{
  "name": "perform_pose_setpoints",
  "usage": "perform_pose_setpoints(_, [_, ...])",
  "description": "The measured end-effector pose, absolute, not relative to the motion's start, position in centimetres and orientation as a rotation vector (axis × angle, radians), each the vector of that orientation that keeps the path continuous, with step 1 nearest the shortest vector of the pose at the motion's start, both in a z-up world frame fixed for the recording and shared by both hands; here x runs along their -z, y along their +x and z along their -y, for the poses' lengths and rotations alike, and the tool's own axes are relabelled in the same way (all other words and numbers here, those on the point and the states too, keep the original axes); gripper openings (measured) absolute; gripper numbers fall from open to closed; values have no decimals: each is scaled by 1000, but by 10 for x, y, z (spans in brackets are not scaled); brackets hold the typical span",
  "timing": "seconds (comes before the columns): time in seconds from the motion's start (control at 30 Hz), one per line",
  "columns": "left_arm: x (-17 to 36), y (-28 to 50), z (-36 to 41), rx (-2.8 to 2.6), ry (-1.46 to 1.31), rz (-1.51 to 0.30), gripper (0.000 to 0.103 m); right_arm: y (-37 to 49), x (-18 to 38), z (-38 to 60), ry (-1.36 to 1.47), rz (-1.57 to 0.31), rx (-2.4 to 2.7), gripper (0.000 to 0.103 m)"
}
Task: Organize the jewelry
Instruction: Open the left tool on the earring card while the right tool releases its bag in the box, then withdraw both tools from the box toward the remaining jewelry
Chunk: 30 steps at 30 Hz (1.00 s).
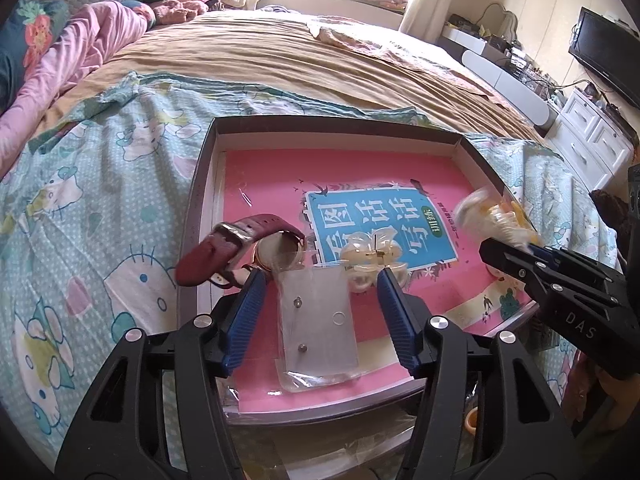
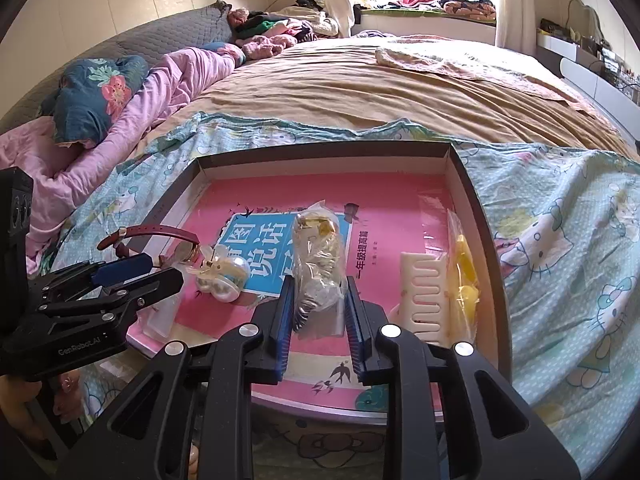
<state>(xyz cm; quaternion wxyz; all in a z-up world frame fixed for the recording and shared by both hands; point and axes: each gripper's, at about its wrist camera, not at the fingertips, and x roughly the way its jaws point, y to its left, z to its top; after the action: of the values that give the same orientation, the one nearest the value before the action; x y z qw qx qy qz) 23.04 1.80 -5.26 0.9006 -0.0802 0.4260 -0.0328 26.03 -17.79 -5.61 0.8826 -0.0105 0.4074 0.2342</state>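
Note:
A shallow dark-rimmed box [image 1: 204, 184] [image 2: 476, 208] lies on the bed with a pink book [image 1: 272, 184] [image 2: 400, 200] as its floor. My left gripper [image 1: 320, 286] [image 2: 160, 272] stands open over the box's near edge. A clear packet with two small studs [image 1: 316, 320] lies flat between its fingers, untouched by the pads. A watch with a maroon strap [image 1: 236, 246] [image 2: 160, 236] and a pearly hair clip [image 1: 372, 258] [image 2: 220, 278] lie just beyond. My right gripper [image 2: 319, 286] [image 1: 508, 246] is shut on a crinkled clear bag of gold-coloured jewelry [image 2: 320, 248] [image 1: 492, 216], held above the book.
A cream comb [image 2: 424, 296] and a clear bag with yellow pieces [image 2: 464, 272] lie along the box's right side. The box rests on a cartoon-cat quilt [image 1: 100, 200]. Pink bedding [image 2: 168, 80] is piled at the far left, white drawers [image 1: 592, 140] stand to the right.

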Motion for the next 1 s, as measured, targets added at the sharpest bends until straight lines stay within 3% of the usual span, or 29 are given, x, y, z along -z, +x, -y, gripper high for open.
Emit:
perform_pose_setpoints(0.13, [51, 230, -19, 68, -170, -880, 56, 260, 55, 180, -15, -853, -482, 26])
perform_pose_setpoints(0.27, [47, 226, -20, 71, -174, -873, 58, 256, 49, 183, -7, -832, -479, 35])
perform_pose_setpoints(0.33, [43, 224, -20, 72, -177, -866, 59, 253, 46, 186, -2, -819, -474, 46])
perform_pose_setpoints(0.63, [22, 212, -20, 97, -193, -831, 69, 235, 21, 202, 24, -754, -463, 69])
perform_pose_setpoints(1.0, [-15, 190, -27, 87, -205, -746, 92, 217, -6, 222, 47, -691, -451, 77])
